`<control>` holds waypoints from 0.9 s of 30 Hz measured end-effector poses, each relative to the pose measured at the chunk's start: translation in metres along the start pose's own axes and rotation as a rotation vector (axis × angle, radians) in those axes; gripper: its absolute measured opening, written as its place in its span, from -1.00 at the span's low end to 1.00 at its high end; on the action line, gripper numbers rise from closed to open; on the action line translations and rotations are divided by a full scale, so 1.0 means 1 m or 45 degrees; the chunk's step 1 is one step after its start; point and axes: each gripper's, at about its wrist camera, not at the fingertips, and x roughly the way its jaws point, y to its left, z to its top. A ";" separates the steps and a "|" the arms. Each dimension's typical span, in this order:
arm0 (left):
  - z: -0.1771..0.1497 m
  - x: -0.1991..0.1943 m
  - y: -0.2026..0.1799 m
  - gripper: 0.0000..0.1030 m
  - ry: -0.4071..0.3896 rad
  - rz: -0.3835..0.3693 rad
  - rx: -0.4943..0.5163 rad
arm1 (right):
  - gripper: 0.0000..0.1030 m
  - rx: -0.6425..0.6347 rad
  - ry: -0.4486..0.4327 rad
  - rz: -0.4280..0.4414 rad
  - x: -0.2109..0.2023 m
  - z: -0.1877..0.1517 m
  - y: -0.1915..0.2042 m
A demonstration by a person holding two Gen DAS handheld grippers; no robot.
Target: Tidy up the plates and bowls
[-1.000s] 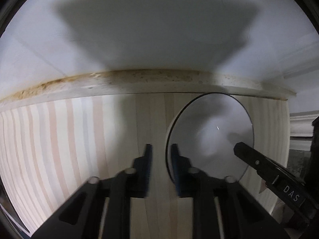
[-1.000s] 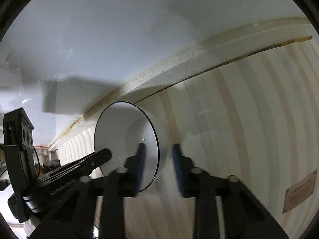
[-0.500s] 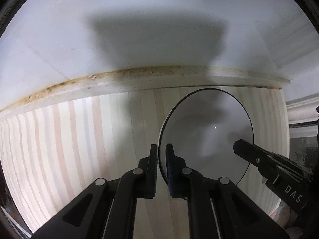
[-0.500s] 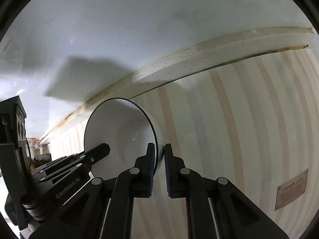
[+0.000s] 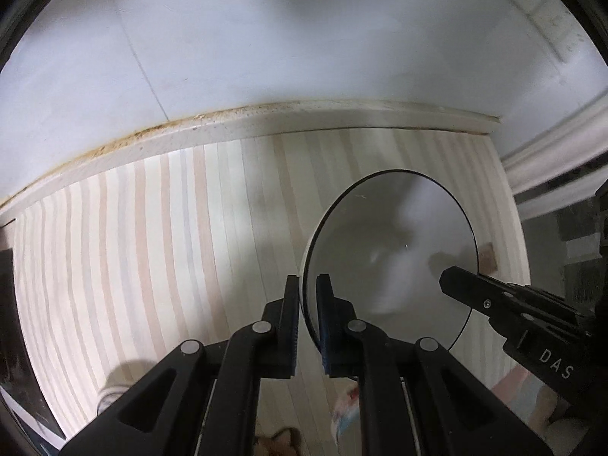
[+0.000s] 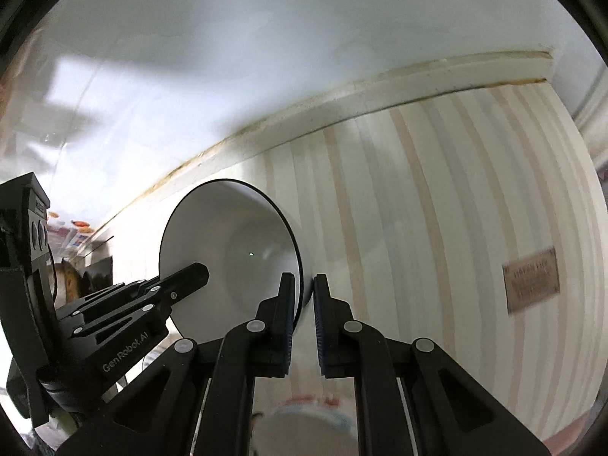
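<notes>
A white bowl with a thin dark rim [image 5: 391,250] is held between both grippers above the striped tablecloth [image 5: 152,235]. My left gripper [image 5: 307,304] is shut on the bowl's left rim. My right gripper [image 6: 303,296] is shut on the bowl's [image 6: 231,250] right rim. Each gripper shows in the other's view: the right one [image 5: 513,304] at the bowl's far edge, the left one [image 6: 125,304] likewise.
A white wall with a stained trim strip [image 5: 266,117] runs behind the table. A brown label [image 6: 532,281] lies on the cloth at right. Another dish with a coloured rim [image 6: 304,425] shows below the right gripper. White moulding [image 5: 551,152] stands at far right.
Both grippers closed on the bowl's rim and lifted it up and back from the wall; more of the tablecloth and things below now show.
</notes>
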 end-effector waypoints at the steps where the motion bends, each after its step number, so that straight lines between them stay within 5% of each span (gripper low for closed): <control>1: -0.006 -0.007 0.002 -0.86 -0.009 0.000 0.012 | -0.78 -0.001 -0.006 0.000 -0.009 -0.006 -0.004; 11: -0.047 -0.042 -0.013 -0.86 -0.047 -0.021 0.079 | -0.78 0.005 -0.057 -0.006 -0.084 -0.070 -0.022; 27: -0.105 -0.038 -0.028 -0.86 0.023 -0.041 0.149 | -0.78 0.068 -0.010 -0.043 -0.094 -0.149 -0.038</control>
